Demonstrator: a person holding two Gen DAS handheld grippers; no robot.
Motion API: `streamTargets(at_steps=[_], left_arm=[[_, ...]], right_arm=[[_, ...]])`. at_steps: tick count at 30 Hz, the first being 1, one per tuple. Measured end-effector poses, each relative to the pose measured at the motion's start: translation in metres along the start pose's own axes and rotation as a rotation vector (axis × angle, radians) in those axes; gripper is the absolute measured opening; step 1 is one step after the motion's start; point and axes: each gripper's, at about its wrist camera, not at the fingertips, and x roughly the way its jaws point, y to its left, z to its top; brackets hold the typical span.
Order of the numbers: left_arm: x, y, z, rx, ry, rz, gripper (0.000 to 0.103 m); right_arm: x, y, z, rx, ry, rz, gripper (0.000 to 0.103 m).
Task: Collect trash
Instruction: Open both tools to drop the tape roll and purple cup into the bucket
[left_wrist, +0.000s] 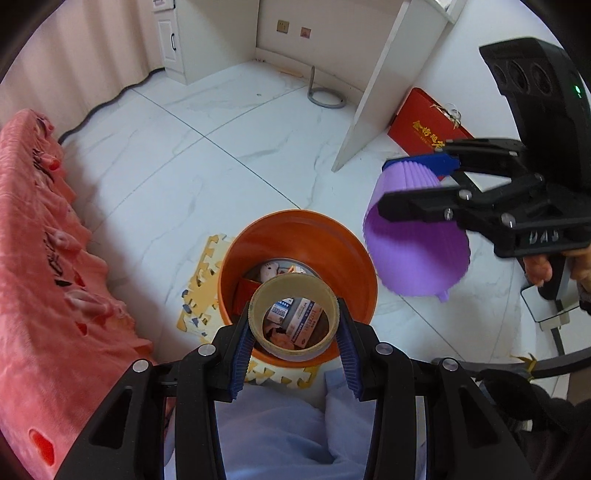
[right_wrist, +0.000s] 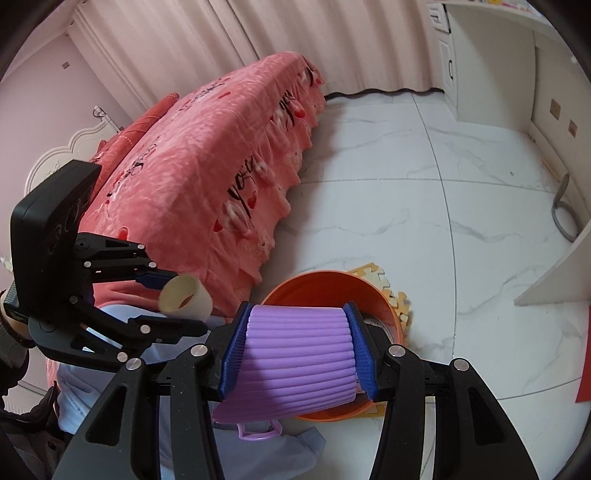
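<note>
My left gripper (left_wrist: 293, 345) is shut on a roll of clear packing tape (left_wrist: 293, 319), held right above the orange bucket (left_wrist: 354, 258) on the floor. Through the roll I see boxes and scraps inside the bucket. My right gripper (right_wrist: 297, 345) is shut on a ribbed purple silicone cup (right_wrist: 295, 365), tilted over the near rim of the same orange bucket (right_wrist: 314, 282). In the left wrist view the right gripper (left_wrist: 417, 182) and purple cup (left_wrist: 417, 254) hang just right of the bucket. In the right wrist view the left gripper (right_wrist: 173, 302) with the tape roll (right_wrist: 184, 295) sits at left.
A bed with a pink blanket (right_wrist: 192, 177) runs along the left. A yellow foam puzzle mat (left_wrist: 199, 291) lies under the bucket. A red folder (left_wrist: 424, 125) leans by a white desk panel (left_wrist: 376, 92). Light blue cloth (left_wrist: 288, 435) lies below the grippers. White marble floor (right_wrist: 424, 184) stretches beyond.
</note>
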Motion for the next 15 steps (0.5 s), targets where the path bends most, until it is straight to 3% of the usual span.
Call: streamTargets(at_steps=[6,9,15], left_arm=[[0.016,-0.003,0.005,0.000,0.027,-0.004,0.046],[0.021,-0.005,0.006,-0.003,0.028,0.019,0.072],[0.021,-0.005,0.002,-0.009,0.035,0.022,0.072]], right_arm=[[0.021,-0.008,-0.006,0.019,0.032,-0.003,0.053],[0.029,-0.010,-0.008,0.039,0.048,-0.005,0.067],[0.033,-0.003,-0.012,0.029,0.061,0.001,0.069]])
